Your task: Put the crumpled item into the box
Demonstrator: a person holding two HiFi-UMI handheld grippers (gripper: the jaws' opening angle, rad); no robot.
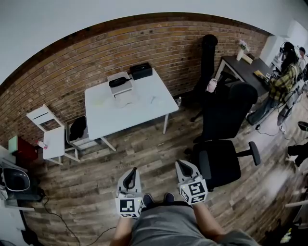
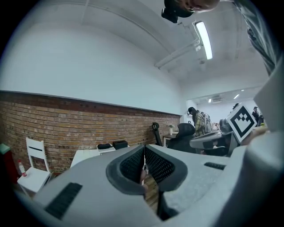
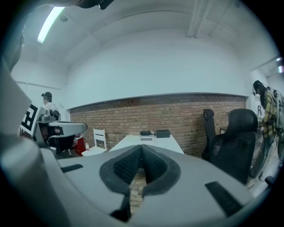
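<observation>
Before table (image 1: 144,109), left claw (image 1: 132,171), right claw (image 1: 180,164) closed

A red-brown brick wall (image 1: 72,62) curves across the top of the head view; above it the wall is plain white (image 1: 120,14); the floor (image 1: 144,153) is made of brown wooden boards; a white table (image 1: 139,115) stands in the middle, close to the bricks; a white chair (image 1: 55,139) sits at the left; a big black office chair (image 1: 224,139) stands at the right; a dark desk (image 1: 243,67) is in the upper right corner; a long lamp (image 2: 203,39) shines on the white ceiling.
</observation>
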